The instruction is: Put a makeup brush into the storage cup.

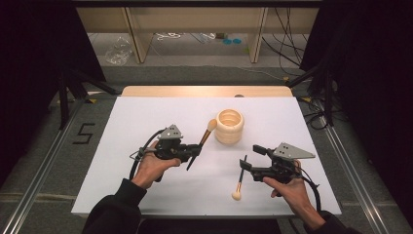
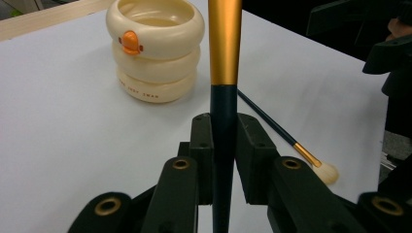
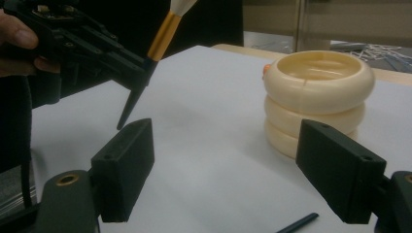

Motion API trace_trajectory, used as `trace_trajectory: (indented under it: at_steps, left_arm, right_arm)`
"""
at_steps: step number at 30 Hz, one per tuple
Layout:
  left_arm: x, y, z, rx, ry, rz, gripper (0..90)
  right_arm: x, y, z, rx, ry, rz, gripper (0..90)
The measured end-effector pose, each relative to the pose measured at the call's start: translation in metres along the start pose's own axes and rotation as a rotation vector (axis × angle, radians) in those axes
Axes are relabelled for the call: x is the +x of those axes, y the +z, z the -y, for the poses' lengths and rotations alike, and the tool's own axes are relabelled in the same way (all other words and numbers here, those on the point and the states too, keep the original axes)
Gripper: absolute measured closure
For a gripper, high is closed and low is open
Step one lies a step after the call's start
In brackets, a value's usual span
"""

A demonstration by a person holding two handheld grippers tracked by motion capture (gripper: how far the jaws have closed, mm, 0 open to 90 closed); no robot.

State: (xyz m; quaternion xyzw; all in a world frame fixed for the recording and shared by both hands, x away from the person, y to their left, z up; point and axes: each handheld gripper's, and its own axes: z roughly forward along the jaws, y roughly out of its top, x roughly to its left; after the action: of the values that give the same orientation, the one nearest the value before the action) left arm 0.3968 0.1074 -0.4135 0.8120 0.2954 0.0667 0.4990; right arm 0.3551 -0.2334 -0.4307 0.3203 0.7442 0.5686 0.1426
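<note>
My left gripper (image 1: 195,151) (image 2: 224,131) is shut on the dark handle of a makeup brush (image 1: 204,139) (image 2: 224,43) with a gold ferrule. The brush is held off the table, its pale head tilted toward a cream ringed holder (image 1: 230,126) (image 2: 155,48) (image 3: 318,97) with a small orange duck bill. A second brush (image 1: 239,178) (image 2: 291,141) lies flat on the white table (image 1: 146,126), head toward the front edge. My right gripper (image 1: 251,157) (image 3: 232,167) stands open just above that brush's handle tip (image 3: 296,223), pads touching nothing.
The table's wooden back edge (image 1: 204,91) lies beyond the holder. Metal rails (image 1: 44,165) run along the floor on both sides. In the right gripper view the left gripper (image 3: 73,43) and its brush (image 3: 163,34) hang at upper left.
</note>
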Motion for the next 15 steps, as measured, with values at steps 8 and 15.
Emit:
trace_trajectory:
  at_steps: [8, 15]
  left_arm:
    - [-0.011, 0.002, 0.015, -0.023, -0.022, 0.033, 78.2]
    - [-0.020, 0.003, 0.017, -0.057, -0.035, 0.065, 78.2]
  right_arm:
    - [0.009, 0.014, -0.003, -0.011, 0.003, -0.050, 27.3]
    - [0.015, 0.025, -0.005, -0.023, 0.026, -0.124, 33.2]
